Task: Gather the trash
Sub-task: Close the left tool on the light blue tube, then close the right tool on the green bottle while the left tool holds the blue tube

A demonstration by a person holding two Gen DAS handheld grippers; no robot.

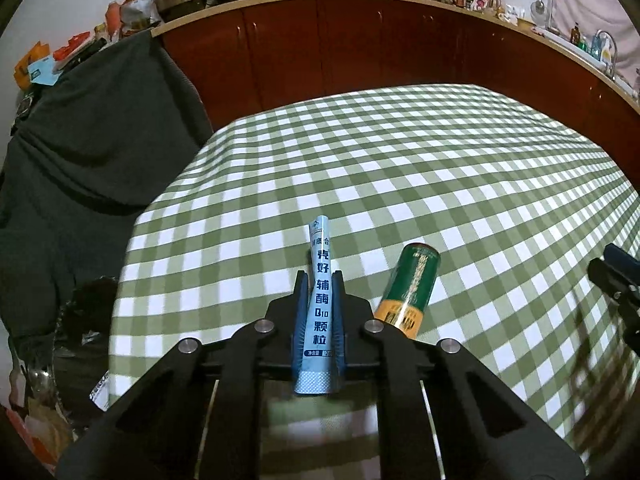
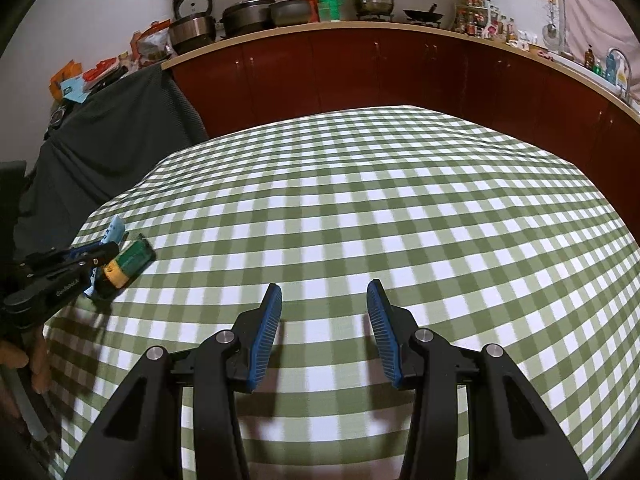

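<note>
Where the left wrist view reaches its lower edge, the black frame of the left gripper cuts off the near table, and its blue pads cover the sides of the blue packet they are pressed tight against. That packet runs lengthwise between the pads, one end poking forward over the checked tablecloth, the crimped end toward the camera. Just right of it lies a green and yellow can on its side, its lower end hidden behind the gripper. At the far right edge only a dark sliver of the right gripper shows. A dark cloth drapes something at the left.

From the right wrist view, the right gripper hangs tilted down over bare tablecloth, its pads standing partly apart with nothing between them. At the left edge the left gripper is seen side-on and covers most of the packet; the can lies right beside it. Fingertips of the person's hand show below, mostly cut off.
</note>
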